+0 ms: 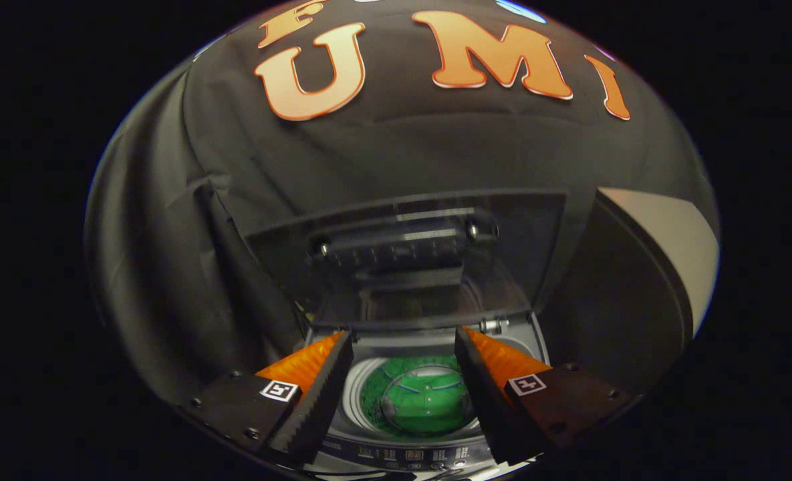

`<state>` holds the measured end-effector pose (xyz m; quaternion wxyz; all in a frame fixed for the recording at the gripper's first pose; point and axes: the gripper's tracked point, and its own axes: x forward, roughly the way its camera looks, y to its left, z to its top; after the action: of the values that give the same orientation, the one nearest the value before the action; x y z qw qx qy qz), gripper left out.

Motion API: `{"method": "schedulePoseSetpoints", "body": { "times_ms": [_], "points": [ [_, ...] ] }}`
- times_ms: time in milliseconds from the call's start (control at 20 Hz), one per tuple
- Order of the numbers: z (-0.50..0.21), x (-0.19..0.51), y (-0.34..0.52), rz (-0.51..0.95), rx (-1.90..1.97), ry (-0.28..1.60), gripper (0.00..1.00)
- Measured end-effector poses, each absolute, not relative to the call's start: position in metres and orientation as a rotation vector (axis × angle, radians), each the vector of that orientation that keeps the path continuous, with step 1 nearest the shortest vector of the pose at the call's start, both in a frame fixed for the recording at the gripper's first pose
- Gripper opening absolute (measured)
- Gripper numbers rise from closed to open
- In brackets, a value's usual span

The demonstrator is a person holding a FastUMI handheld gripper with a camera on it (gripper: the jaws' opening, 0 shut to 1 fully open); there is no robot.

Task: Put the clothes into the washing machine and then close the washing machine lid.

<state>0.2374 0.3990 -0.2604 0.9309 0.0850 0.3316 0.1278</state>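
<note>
Open claw (404,347) above lid-up washing machine (429,337)

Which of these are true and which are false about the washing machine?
1. The lid stands open. True.
2. The drum is empty. False: a green garment lies inside the drum.
3. The gripper is holding the garment. False: its fingers are spread apart with nothing between them, above the opening.
4. The washing machine has a control panel at its front edge. True.
</note>
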Motion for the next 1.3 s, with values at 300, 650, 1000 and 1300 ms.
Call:
{"method": "schedulePoseSetpoints", "body": {
  "times_ms": [300,650,1000,1300],
  "points": [
    [-0.193,0.289,0.406,0.274,0.177,0.58,0.98],
    [-0.17,0.331,0.4,0.252,0.159,0.522,0.98],
    [-0.187,0.365,0.408,0.238,0.103,0.528,0.98],
    [-0.199,0.36,0.413,0.185,0.068,0.508,0.97]
  ]
}}
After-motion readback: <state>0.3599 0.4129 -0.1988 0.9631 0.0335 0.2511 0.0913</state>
